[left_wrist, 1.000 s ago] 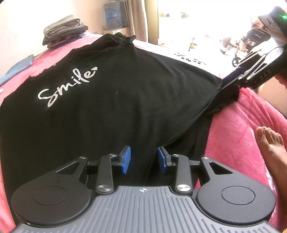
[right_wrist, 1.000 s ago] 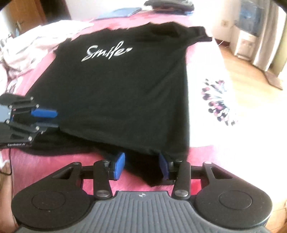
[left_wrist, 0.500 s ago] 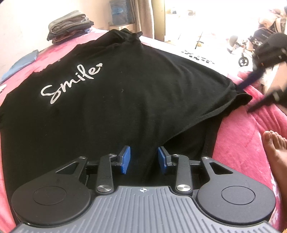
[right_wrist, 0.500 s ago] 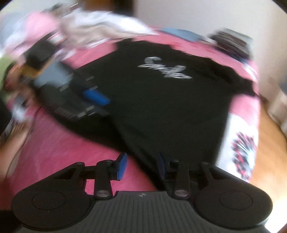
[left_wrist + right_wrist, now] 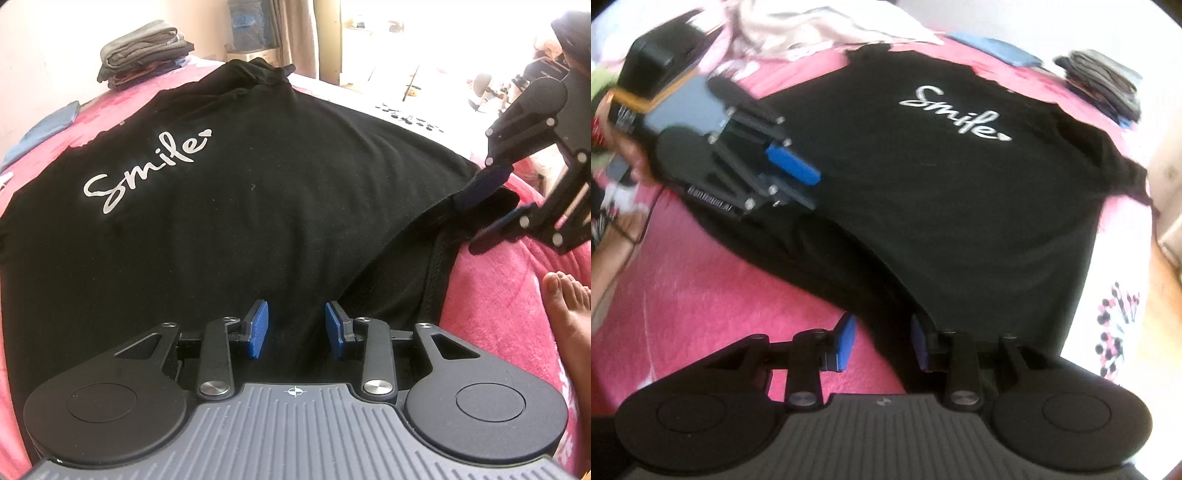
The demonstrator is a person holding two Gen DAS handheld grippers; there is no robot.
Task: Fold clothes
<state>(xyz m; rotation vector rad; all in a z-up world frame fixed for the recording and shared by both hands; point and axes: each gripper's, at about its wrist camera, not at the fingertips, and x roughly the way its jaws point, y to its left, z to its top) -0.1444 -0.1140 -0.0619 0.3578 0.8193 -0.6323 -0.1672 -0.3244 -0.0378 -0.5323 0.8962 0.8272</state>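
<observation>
A black T-shirt (image 5: 258, 206) with white "Smile" lettering lies spread on the pink blanket (image 5: 506, 295); the right wrist view shows the same T-shirt (image 5: 942, 206). My left gripper (image 5: 295, 328) is open low over the shirt's near hem, with black cloth lying between and under its blue pads. My right gripper (image 5: 882, 343) is open at the other hem corner, one finger over the blanket and one over the cloth. Each appears in the other's view: the right gripper (image 5: 487, 206) at the far right corner, the left gripper (image 5: 801, 182) at the upper left.
A stack of folded clothes (image 5: 144, 51) sits at the bed's far end, with a blue cloth (image 5: 40, 129) beside it. White garments (image 5: 831, 26) are heaped past the shirt. A bare foot (image 5: 569, 306) rests on the blanket at the right. A white patterned sheet (image 5: 1115, 314) borders the shirt.
My right gripper has swung round at the hem corner, so it now looks across the shirt toward the left gripper. The left gripper has hardly moved. Both stayed open.
</observation>
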